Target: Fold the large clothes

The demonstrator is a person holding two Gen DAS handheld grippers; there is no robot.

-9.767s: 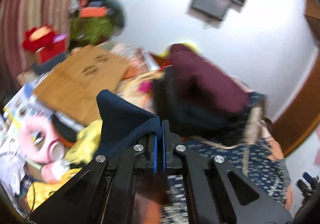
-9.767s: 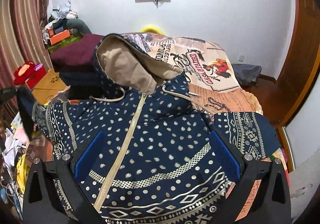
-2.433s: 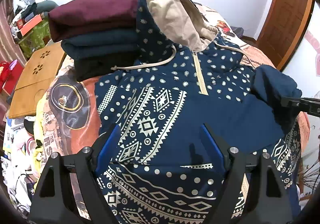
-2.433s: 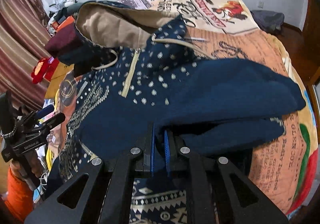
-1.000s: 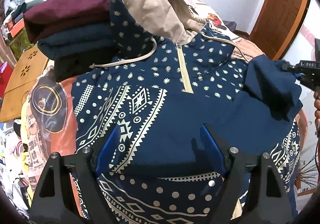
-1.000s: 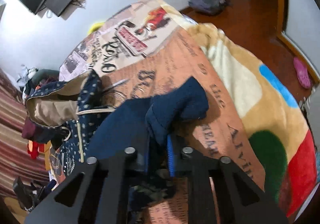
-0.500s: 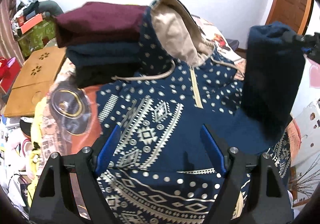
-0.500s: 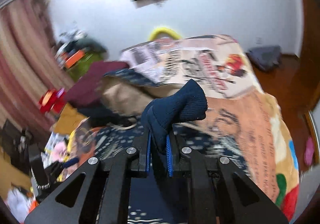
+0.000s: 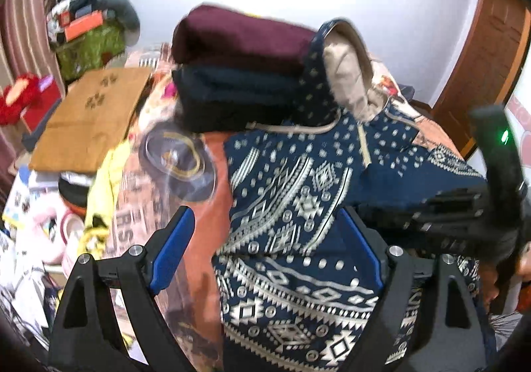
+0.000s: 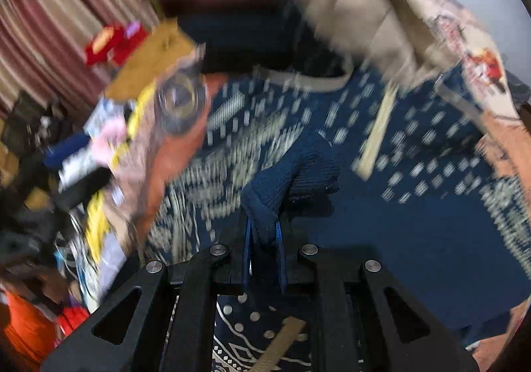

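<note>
Only the large letters "RS" can be read, printed on the bedspread (image 9: 139, 206) at lower left of the left wrist view, just above the blue pad; other print there and in the right wrist view is blurred.

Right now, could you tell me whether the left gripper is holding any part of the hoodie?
No, the left gripper is open, its blue pads spread apart above the patterned hoodie with nothing between them.

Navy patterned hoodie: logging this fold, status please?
Left claw open, hovering over the navy patterned hoodie. Right claw shut on its ribbed navy cuff, over the chest. Folded clothes stack beside the hood.
</note>
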